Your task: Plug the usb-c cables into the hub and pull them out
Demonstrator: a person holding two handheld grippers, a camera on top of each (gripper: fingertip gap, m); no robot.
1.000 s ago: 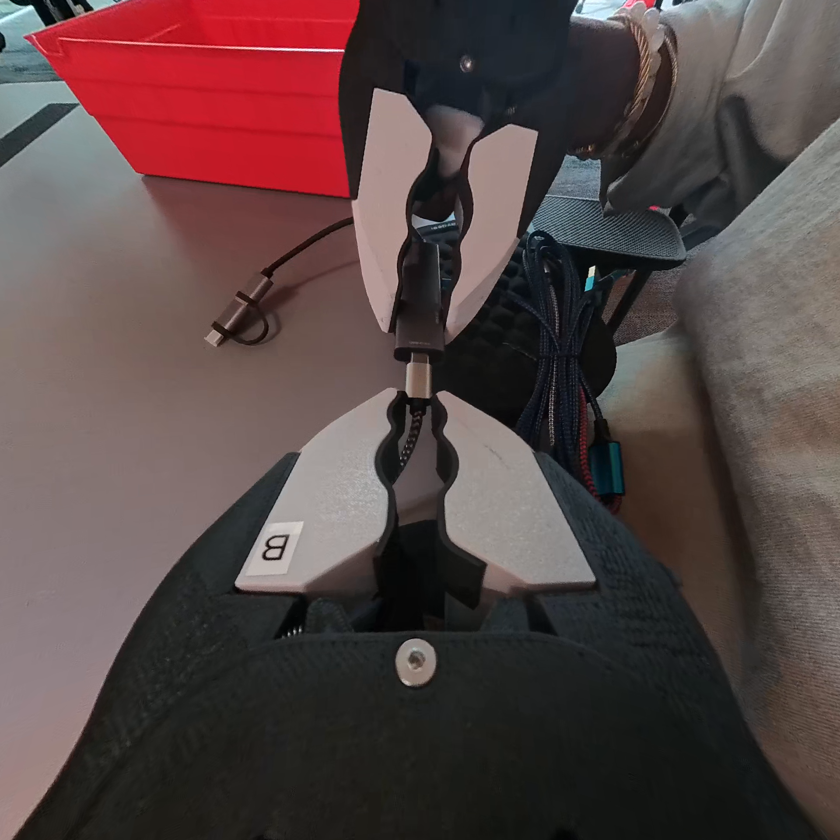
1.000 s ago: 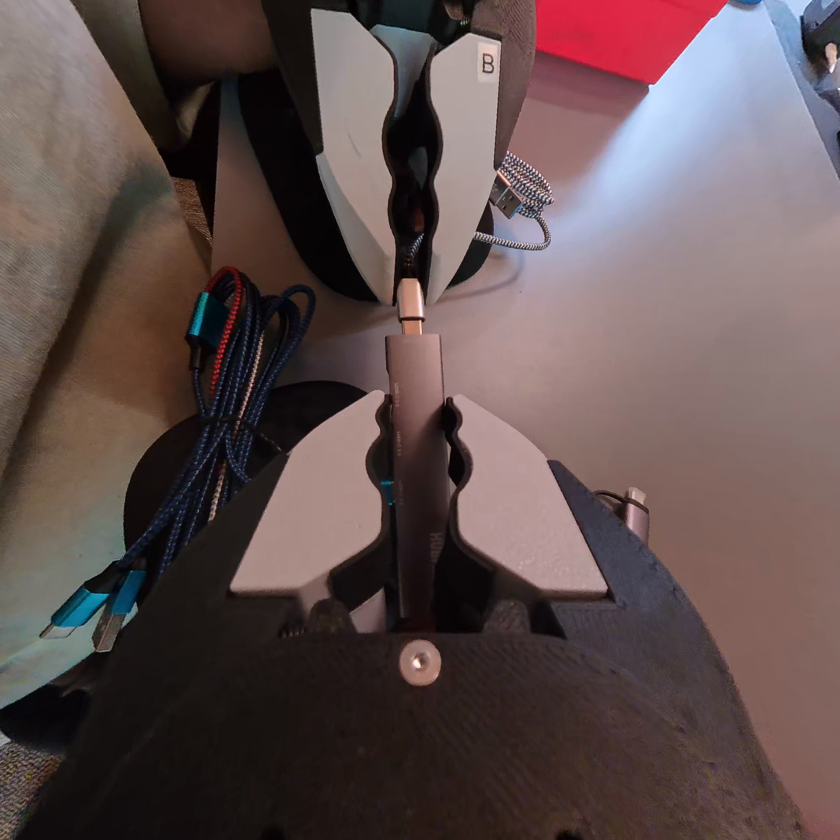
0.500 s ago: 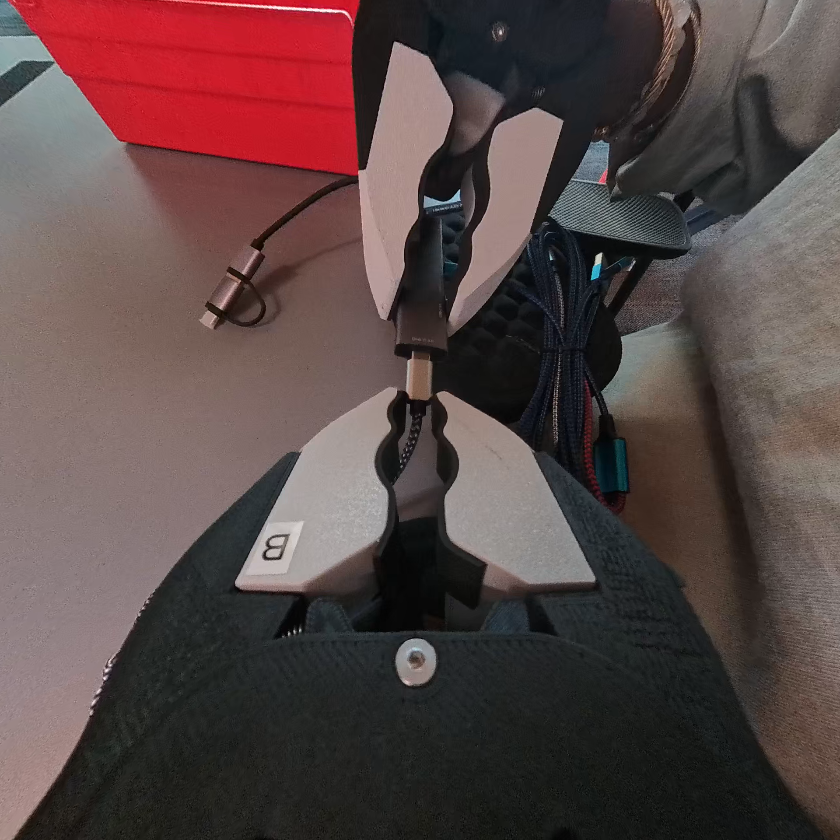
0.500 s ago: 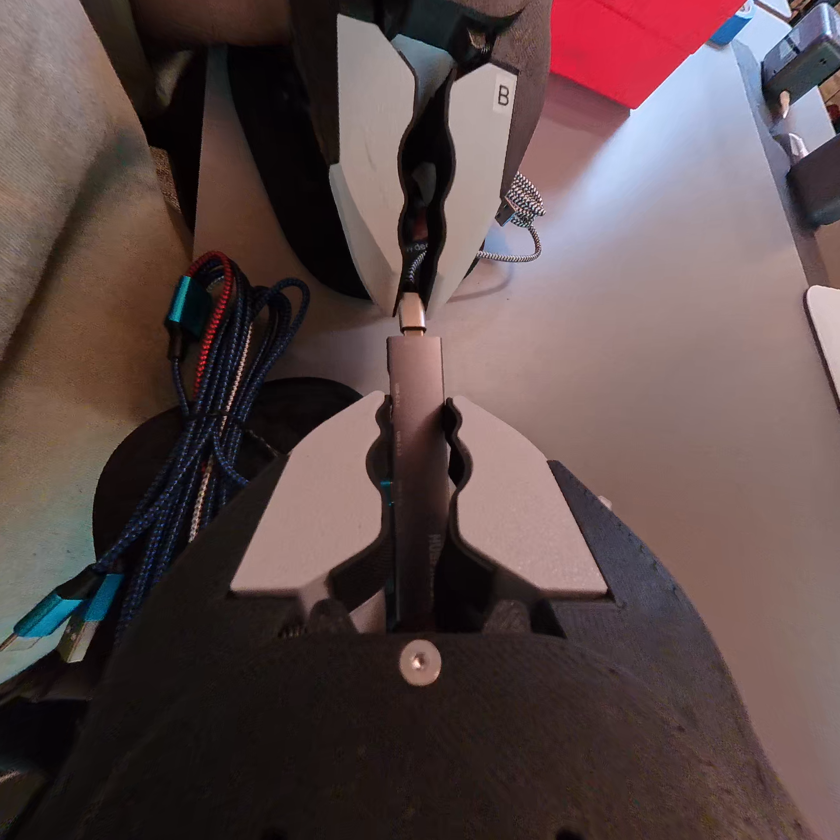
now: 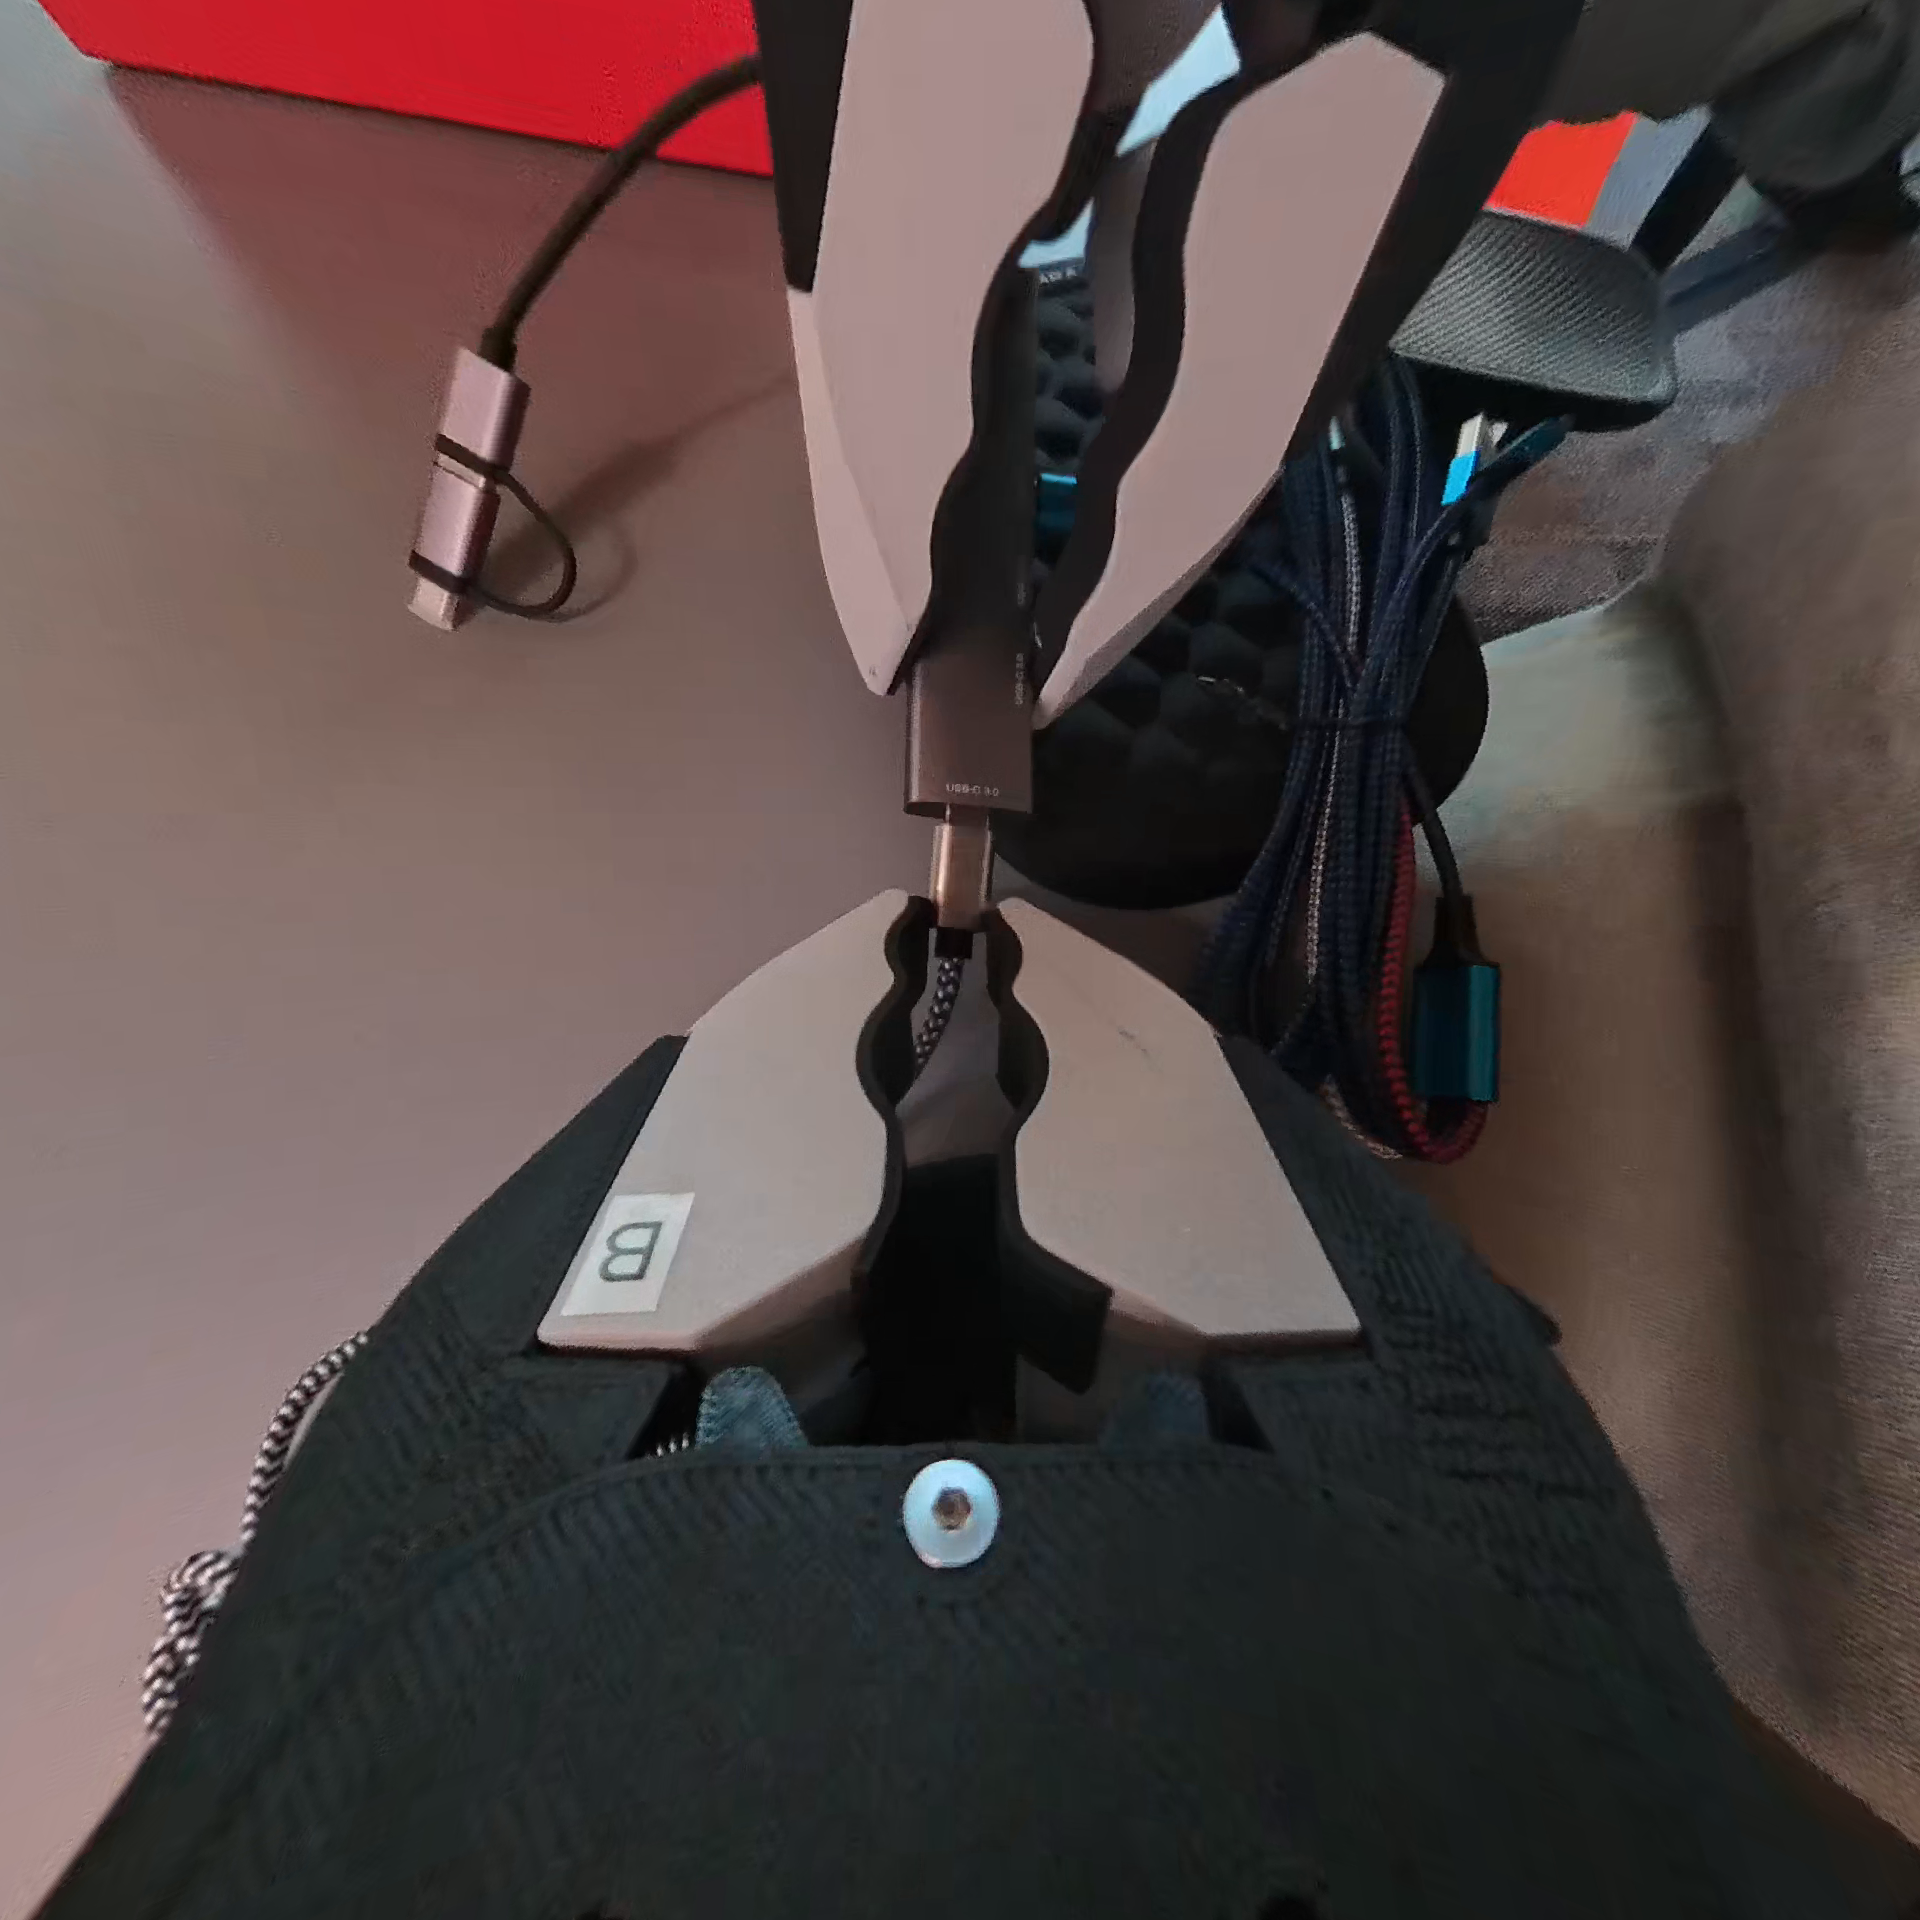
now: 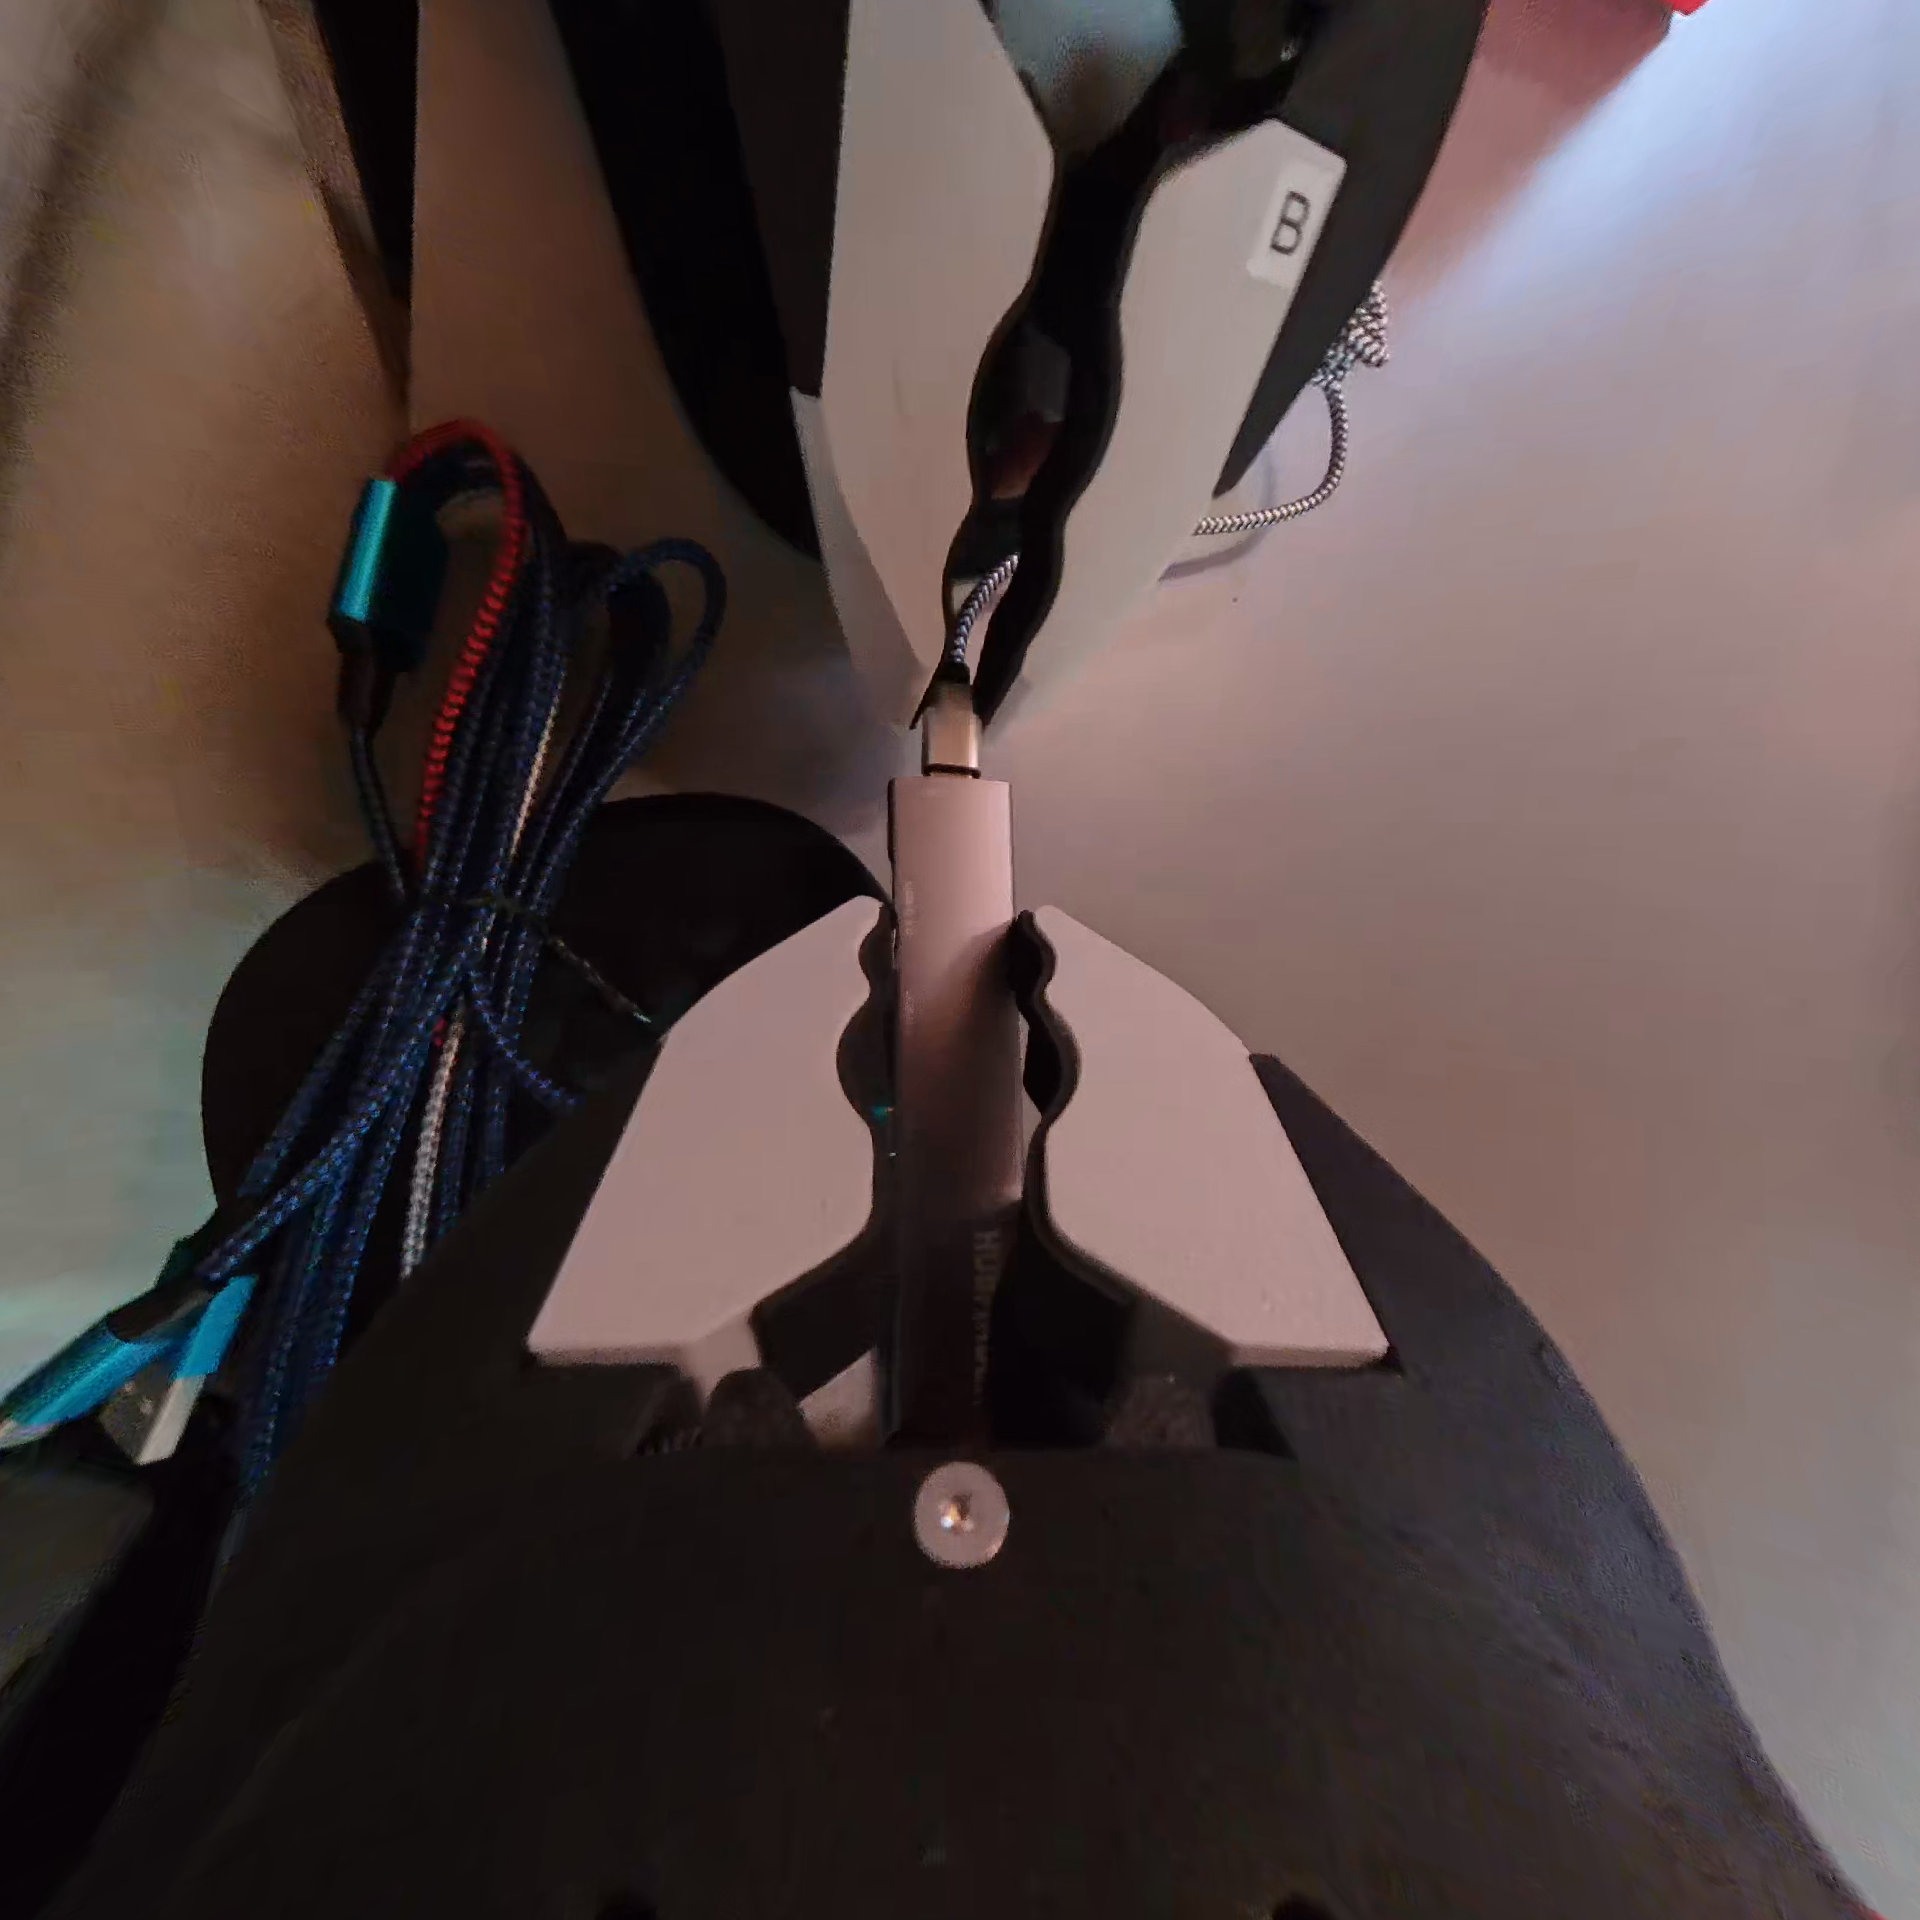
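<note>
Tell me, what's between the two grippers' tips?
In both wrist views, the braided cable's silver metal plug and the end of the slim dark grey hub fill the gap between the left gripper and right gripper, meeting end to end.

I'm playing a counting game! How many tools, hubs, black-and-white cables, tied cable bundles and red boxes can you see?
tools: 2 (left tool, right tool)
hub: 1
black-and-white cable: 1
cable bundle: 1
red box: 1
Total: 6
</note>
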